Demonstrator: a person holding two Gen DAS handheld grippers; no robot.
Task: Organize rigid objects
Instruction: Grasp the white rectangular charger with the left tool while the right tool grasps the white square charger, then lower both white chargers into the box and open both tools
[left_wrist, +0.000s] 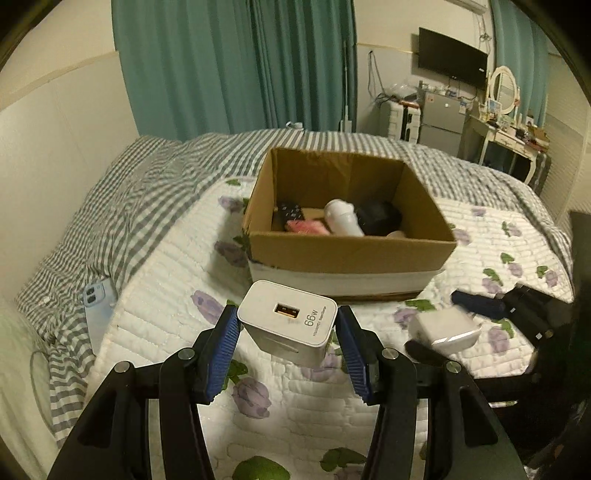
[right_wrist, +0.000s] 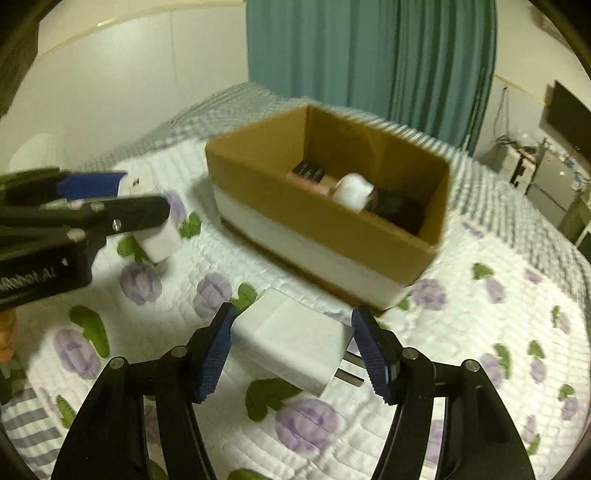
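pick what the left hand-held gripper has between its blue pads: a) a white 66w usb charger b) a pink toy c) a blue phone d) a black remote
a, the left hand-held gripper clamps a white 66W USB charger just short of the cardboard box.

Right gripper (right_wrist: 291, 345) clamps a white charger (right_wrist: 291, 339) near the cardboard box (right_wrist: 314, 218)
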